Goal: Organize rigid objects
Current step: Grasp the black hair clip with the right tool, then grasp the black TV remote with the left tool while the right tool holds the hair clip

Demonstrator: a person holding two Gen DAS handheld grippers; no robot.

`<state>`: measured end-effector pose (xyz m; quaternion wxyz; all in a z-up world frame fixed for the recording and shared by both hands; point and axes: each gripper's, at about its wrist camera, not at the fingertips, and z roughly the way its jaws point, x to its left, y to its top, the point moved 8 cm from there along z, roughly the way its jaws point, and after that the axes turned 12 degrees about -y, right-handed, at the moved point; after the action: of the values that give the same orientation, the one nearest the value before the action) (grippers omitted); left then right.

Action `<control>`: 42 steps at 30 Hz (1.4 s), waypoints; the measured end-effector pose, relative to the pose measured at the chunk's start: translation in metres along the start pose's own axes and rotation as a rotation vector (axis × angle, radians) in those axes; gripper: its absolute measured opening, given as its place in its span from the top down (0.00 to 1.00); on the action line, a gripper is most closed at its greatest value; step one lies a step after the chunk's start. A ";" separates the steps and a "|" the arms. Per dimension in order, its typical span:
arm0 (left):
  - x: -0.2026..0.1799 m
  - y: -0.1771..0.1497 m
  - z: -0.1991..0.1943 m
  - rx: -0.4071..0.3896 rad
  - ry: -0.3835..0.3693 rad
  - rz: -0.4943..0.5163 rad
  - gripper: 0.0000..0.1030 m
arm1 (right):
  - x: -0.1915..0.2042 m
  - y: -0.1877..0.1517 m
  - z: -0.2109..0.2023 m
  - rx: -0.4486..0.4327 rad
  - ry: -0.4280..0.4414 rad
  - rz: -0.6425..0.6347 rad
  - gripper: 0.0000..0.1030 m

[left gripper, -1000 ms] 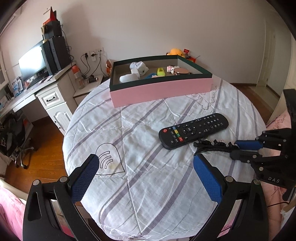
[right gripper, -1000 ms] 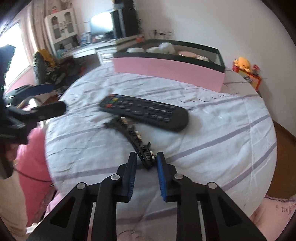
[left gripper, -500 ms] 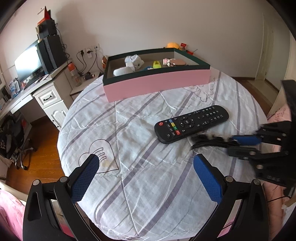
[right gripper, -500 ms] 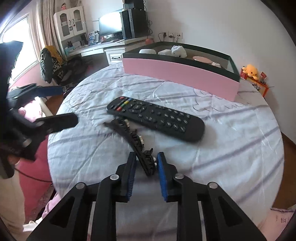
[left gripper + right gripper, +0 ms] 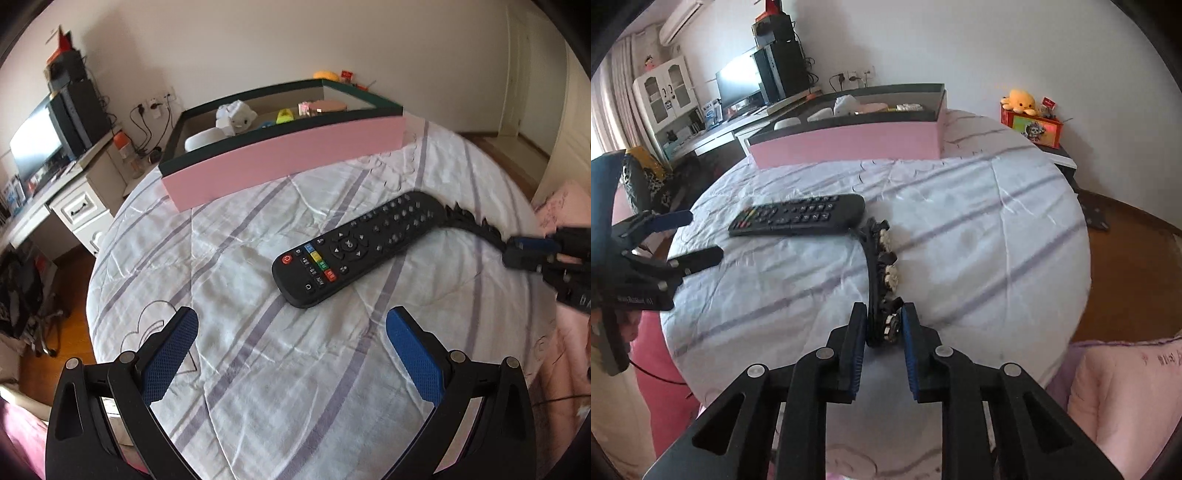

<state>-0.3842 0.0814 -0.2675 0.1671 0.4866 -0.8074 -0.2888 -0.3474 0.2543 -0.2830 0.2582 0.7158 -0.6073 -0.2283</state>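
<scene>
Left wrist view: looks from the table's (image 5: 258, 369) near edge, high and tilted down, past the left gripper (image 5: 291, 354) toward the pink box (image 5: 284, 162) at the far edge.
Left view range: close to the near edge; the remote (image 5: 354, 254) sits mid-frame.
Right wrist view: set low at another edge of the table (image 5: 979, 229), facing across it along the right gripper (image 5: 884, 325), with the hair clip (image 5: 882, 273) right up at the lens.
Shared ground: both catch the remote (image 5: 798, 219), the clip (image 5: 472, 225), the pink box (image 5: 846, 142) and the striped table top.
Cross-sight: each view catches the other gripper, the right gripper (image 5: 532, 251) at the left view's right edge, the left gripper (image 5: 683, 236) at the right view's left edge.
</scene>
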 end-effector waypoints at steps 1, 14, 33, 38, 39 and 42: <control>0.000 0.000 0.001 0.000 0.006 0.006 0.00 | 0.001 0.003 0.002 -0.001 0.007 -0.001 0.81; 0.025 0.009 0.023 0.009 -0.018 -0.073 0.00 | 0.030 0.046 0.043 0.019 0.087 -0.015 0.79; 0.003 0.047 0.061 0.003 -0.122 -0.046 0.51 | 0.050 0.078 0.071 0.010 -0.028 -0.146 0.57; 0.008 0.041 0.055 -0.010 -0.095 -0.121 0.56 | 0.043 0.074 0.069 0.010 -0.093 -0.131 0.82; 0.011 0.038 0.052 -0.015 -0.083 -0.150 0.56 | 0.041 0.073 0.067 0.009 -0.093 -0.113 0.82; 0.016 0.022 0.038 -0.020 -0.051 -0.217 0.57 | 0.038 0.064 0.059 0.015 -0.107 -0.086 0.82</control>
<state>-0.4282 0.0870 -0.2832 0.1190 0.5620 -0.7509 -0.3257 -0.4273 0.2028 -0.2864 0.2102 0.7298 -0.5907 -0.2725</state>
